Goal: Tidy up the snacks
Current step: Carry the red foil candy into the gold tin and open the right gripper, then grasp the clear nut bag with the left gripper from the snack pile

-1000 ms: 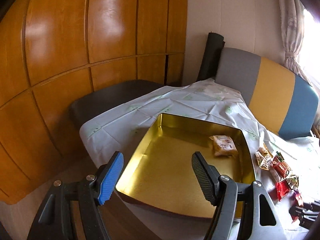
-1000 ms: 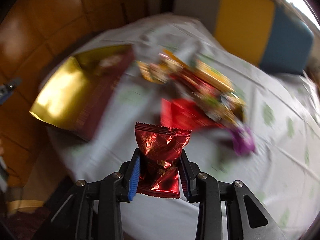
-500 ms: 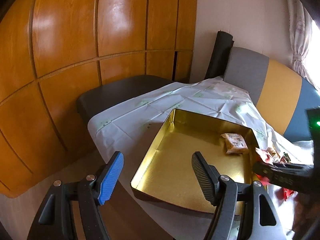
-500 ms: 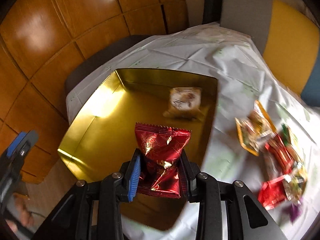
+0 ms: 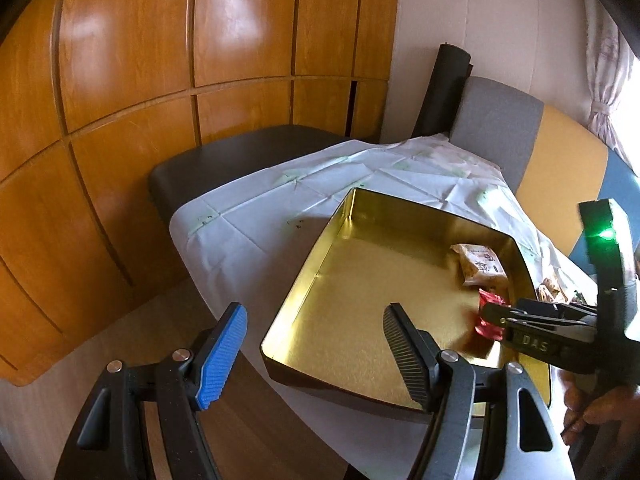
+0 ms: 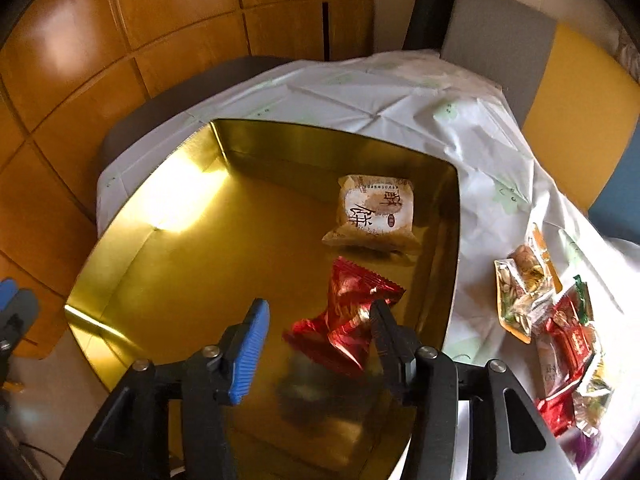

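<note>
My right gripper (image 6: 316, 344) has just been opening its jaws, and the red packet (image 6: 352, 316) sits loose between them over the floor of the gold tin (image 6: 160, 264), still touching the black pad on the right but no longer pinched. Just beyond my fingertips lies a tan packet (image 6: 374, 212), and the remaining snacks (image 6: 556, 328) are heaped on the white cloth (image 6: 400, 96) off to my right, outside the tin. My left gripper (image 5: 316, 344) hangs empty, jaws spread wide, above the tin's near corner.

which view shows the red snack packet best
The right wrist view: the red snack packet sits large and central between the right gripper fingers, which have just been opening, over the gold tin. The left wrist view shows only a small red piece, mostly hidden behind that gripper.
</note>
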Demonstrator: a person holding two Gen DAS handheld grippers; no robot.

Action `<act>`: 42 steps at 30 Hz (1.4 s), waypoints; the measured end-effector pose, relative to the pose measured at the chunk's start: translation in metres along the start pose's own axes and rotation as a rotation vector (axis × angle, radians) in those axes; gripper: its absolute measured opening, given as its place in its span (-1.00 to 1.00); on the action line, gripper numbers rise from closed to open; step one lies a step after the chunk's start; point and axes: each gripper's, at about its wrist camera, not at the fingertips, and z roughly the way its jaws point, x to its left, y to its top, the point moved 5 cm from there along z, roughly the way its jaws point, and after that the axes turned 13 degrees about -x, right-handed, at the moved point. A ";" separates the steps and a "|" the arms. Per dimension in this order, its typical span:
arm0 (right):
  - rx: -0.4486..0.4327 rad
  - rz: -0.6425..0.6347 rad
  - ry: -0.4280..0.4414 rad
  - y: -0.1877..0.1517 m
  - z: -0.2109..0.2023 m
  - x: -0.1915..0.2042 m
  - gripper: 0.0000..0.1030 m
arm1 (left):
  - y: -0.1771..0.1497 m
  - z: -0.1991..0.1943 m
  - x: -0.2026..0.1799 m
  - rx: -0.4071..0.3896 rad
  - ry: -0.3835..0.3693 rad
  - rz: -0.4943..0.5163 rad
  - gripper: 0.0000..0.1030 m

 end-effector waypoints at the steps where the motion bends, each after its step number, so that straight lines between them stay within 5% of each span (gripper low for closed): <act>1: -0.010 0.000 -0.004 -0.001 -0.005 0.000 0.03 | -0.001 0.000 -0.001 0.001 -0.008 -0.002 0.39; 14: -0.114 0.042 -0.053 -0.017 -0.067 -0.028 0.25 | -0.007 -0.009 -0.035 0.042 -0.159 0.034 0.39; 33: -0.059 0.145 -0.258 -0.099 -0.128 -0.159 0.35 | -0.001 -0.033 -0.155 -0.010 -0.432 0.356 0.63; 42: -0.040 0.170 -0.347 -0.115 -0.156 -0.222 0.50 | -0.003 -0.024 -0.209 0.043 -0.558 0.477 0.75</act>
